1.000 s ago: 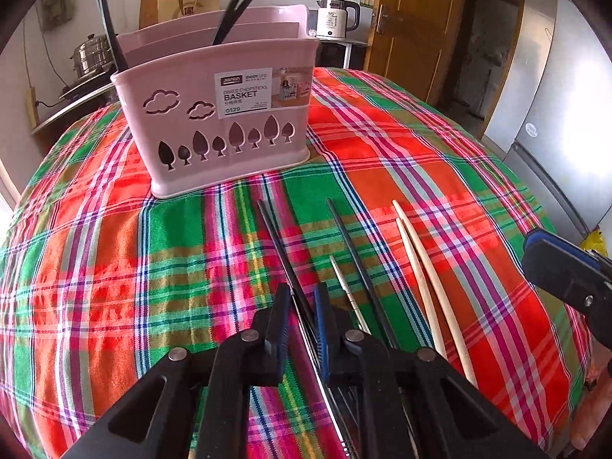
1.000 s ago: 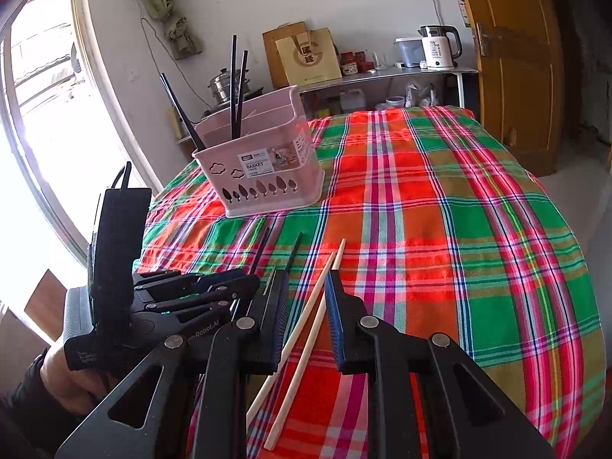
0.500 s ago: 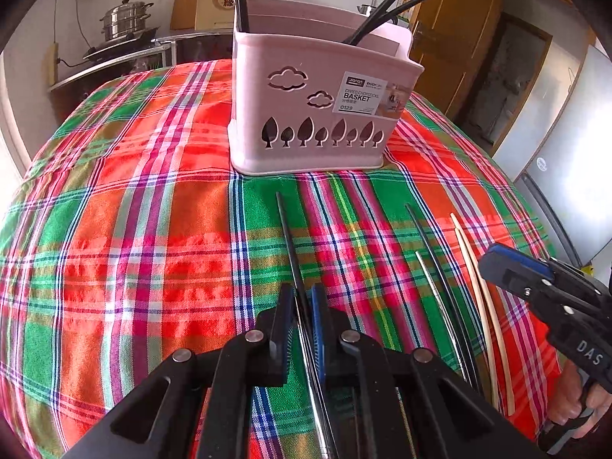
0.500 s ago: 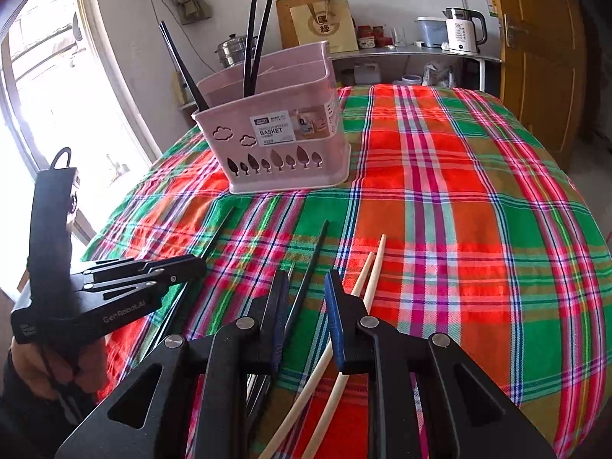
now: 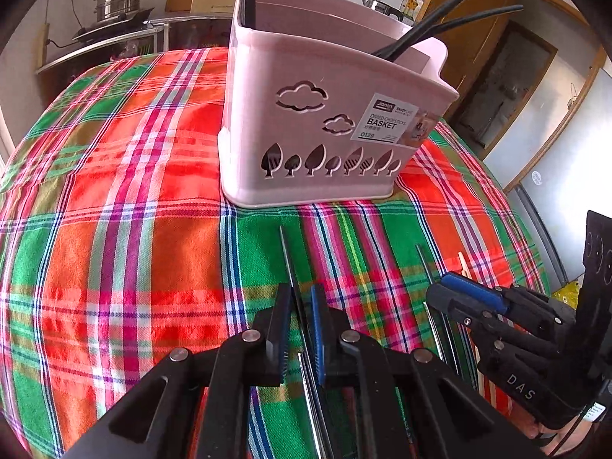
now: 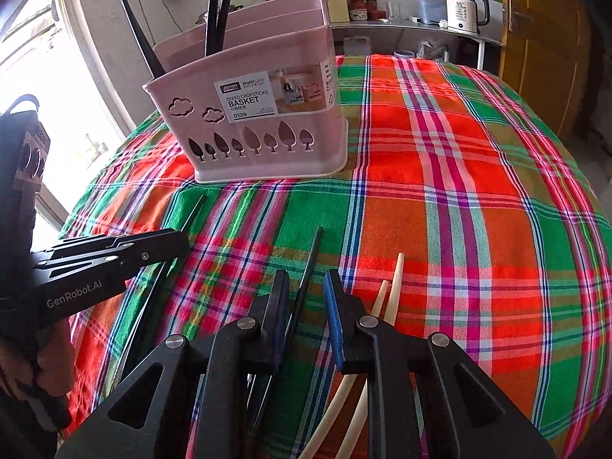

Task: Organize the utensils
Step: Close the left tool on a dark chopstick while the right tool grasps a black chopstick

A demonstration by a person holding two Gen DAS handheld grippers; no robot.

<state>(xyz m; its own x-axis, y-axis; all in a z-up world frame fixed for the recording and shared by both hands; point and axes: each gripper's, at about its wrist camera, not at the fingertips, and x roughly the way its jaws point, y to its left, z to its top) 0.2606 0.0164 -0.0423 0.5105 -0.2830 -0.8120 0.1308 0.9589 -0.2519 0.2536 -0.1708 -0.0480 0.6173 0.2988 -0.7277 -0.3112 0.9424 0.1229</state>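
A pink chopstick basket [image 5: 325,122] [image 6: 264,114] stands on the plaid tablecloth, with black chopsticks [image 5: 440,34] [image 6: 214,4] upright in it. Loose chopsticks lie in front of it. My left gripper [image 5: 298,313] straddles a dark chopstick [image 5: 288,260], its jaws narrow around it; it also shows in the right wrist view [image 6: 168,244]. My right gripper [image 6: 306,290] is open over a black chopstick [image 6: 310,264], with two cream chopsticks [image 6: 394,287] just right of it. The right gripper also shows in the left wrist view [image 5: 451,290].
The round table's plaid cloth [image 6: 459,191] falls away at the edges. A shelf with a kettle [image 6: 464,7] and a steel pot [image 5: 118,0] stands behind the table. A wooden door [image 6: 543,38] is at the right.
Both grippers have moved forward toward the basket, which looms larger. The left gripper stays around the dark chopstick. The right gripper now sits over the black chopstick.
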